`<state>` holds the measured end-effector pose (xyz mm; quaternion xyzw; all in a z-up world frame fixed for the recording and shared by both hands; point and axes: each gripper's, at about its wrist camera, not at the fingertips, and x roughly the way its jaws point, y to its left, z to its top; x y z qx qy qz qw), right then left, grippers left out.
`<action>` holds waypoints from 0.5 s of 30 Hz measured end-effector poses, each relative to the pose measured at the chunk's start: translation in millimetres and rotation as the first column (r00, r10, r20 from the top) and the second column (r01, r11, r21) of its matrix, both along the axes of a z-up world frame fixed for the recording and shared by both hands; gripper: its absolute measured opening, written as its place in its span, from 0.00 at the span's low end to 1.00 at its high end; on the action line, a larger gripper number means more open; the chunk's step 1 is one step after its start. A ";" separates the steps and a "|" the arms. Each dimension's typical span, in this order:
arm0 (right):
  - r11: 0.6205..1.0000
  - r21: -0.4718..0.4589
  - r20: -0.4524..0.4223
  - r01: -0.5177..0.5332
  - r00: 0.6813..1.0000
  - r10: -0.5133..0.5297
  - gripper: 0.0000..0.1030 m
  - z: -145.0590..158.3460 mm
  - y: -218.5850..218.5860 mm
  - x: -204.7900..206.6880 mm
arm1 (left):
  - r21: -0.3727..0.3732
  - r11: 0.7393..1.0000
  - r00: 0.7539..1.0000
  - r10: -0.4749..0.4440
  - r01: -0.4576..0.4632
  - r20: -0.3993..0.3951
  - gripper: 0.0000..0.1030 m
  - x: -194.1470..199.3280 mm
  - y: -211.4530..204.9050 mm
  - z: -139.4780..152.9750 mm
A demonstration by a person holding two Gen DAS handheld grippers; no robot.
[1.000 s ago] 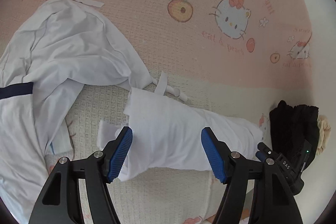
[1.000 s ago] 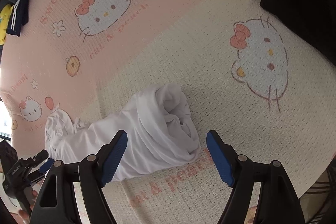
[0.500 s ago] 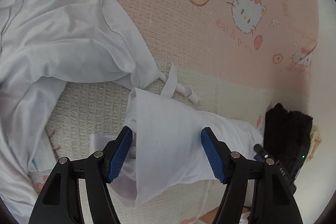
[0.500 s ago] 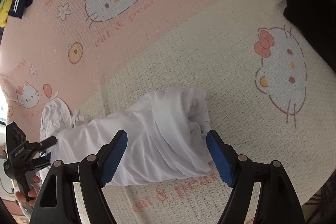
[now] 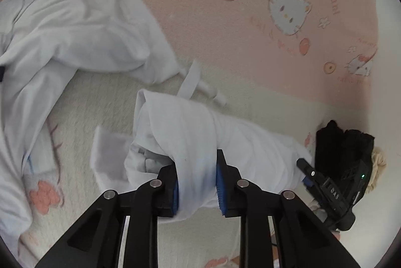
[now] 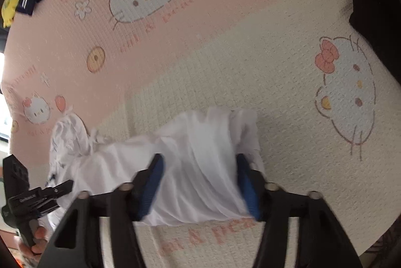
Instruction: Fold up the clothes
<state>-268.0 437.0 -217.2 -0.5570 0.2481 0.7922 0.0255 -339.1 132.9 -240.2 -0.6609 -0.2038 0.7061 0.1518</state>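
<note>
On the pink and cream cartoon-cat blanket [image 5: 250, 47], the left gripper [image 5: 196, 184] has just been closing and pinches one end of the rolled white garment [image 5: 190, 132]; the right gripper [image 6: 199, 189], also closing, clamps its other end.

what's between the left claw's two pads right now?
A bunched fold of the white garment, with the left claw having just been closing and its pads now pressing on it. Shows in the left wrist view.
</note>
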 end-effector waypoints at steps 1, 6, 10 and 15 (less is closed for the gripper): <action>1.000 0.013 -0.002 -0.021 1.000 0.021 0.42 1.0 0.0 3.1 | 0.003 1.000 1.000 0.004 -0.004 0.005 0.20 6.2 -2.5 0.3; 0.995 0.031 -0.003 -0.091 0.996 0.091 0.42 -0.6 3.1 8.5 | -0.022 0.999 1.000 0.029 -0.029 0.003 0.20 29.4 -15.4 -5.7; 0.994 0.051 0.002 -0.095 0.996 0.095 0.42 -6.1 5.4 3.0 | -0.055 0.998 0.999 0.029 -0.031 -0.035 0.20 29.7 -16.3 -6.0; 0.985 0.129 0.033 -0.113 0.993 0.110 0.42 -14.2 -1.0 -7.2 | -0.256 0.967 0.989 -0.043 0.006 -0.142 0.23 27.3 -9.2 4.9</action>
